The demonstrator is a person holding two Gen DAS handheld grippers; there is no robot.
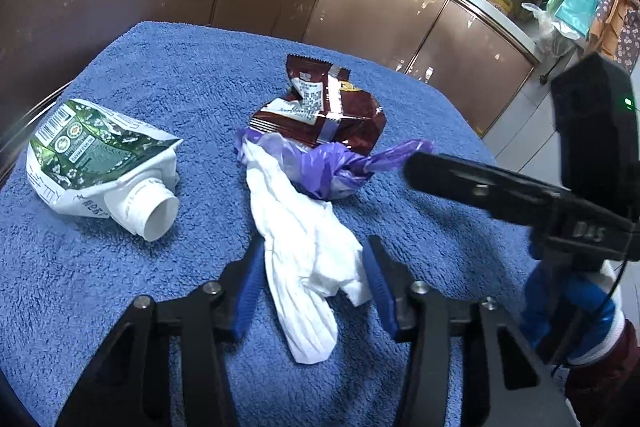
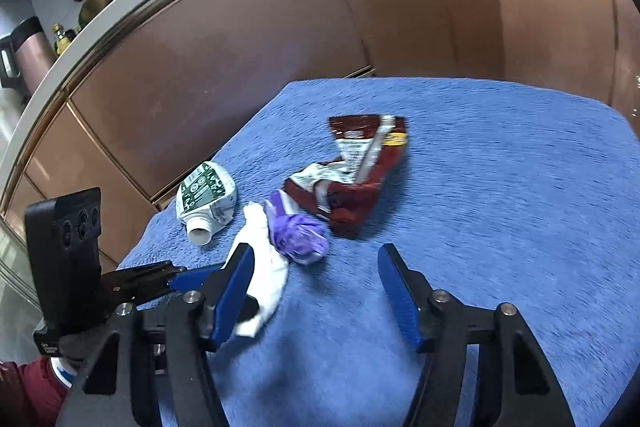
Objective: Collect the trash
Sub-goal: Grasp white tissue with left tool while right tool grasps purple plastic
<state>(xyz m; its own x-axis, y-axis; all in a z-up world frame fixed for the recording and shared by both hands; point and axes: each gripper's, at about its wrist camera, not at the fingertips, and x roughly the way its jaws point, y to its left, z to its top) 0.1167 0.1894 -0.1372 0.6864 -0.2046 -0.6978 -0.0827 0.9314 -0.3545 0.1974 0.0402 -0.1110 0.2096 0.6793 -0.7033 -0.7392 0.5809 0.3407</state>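
A blue towel (image 1: 160, 67) covers the counter, and brown cabinets (image 2: 240, 47) stand behind it. On the towel lie four pieces of trash. Largest is a crushed green-and-white carton (image 1: 96, 163), on its side toward the left edge in the left wrist view, its white spout open and pointing toward the camera. Well apart from it, near the middle, a dark red wrapper (image 1: 320, 111) lies crumpled and torn open. A white tissue (image 1: 308, 251) stretches from just below the wrapper toward the camera, and a knotted purple bag (image 1: 332, 163) sits between wrapper and tissue, touching both. The left tool (image 1: 314, 267) straddles the near part of the tissue, its blue pads close on either side; the left pad looks to touch the tissue's edge, but whether the right pad does too, so that the pair presses, cannot be told. The right tool (image 2: 316, 279) hangs over the towel with its jaws apart and nothing between them; the purple bag lies just beyond its tips, and its left finger (image 2: 236, 287) overlaps the tissue in the right wrist view. A gloved hand (image 1: 568, 311) in a dark red sleeve holds the right tool.
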